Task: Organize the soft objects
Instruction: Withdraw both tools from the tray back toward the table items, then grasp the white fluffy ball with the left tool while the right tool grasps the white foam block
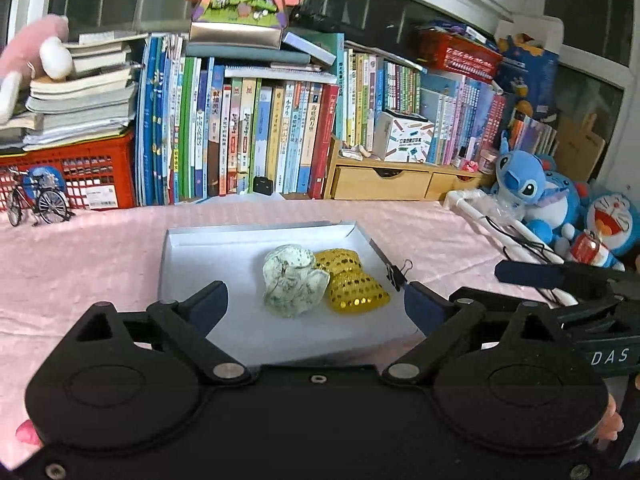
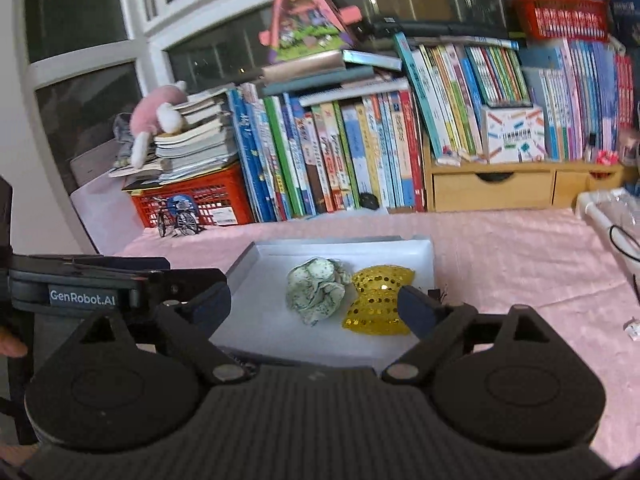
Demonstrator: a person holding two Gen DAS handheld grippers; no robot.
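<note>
In the left wrist view, the left gripper hangs over the near edge of a shallow white box on the pink-covered worktop, its fingers spread wide and empty. Inside the box, toward its right side, a crumpled pale green cloth touches a gold sequined pouch on its right. A black binder clip sits at the box's right rim.

In the right wrist view, the right gripper is likewise spread and holds nothing; its right finger overlaps the gold sequined pouch, but contact cannot be judged. The pale green cloth lies just left of it.

Both soft pieces already lie in the box, so the task looks nearly finished; plush toys at the far right are still outside it.
</note>
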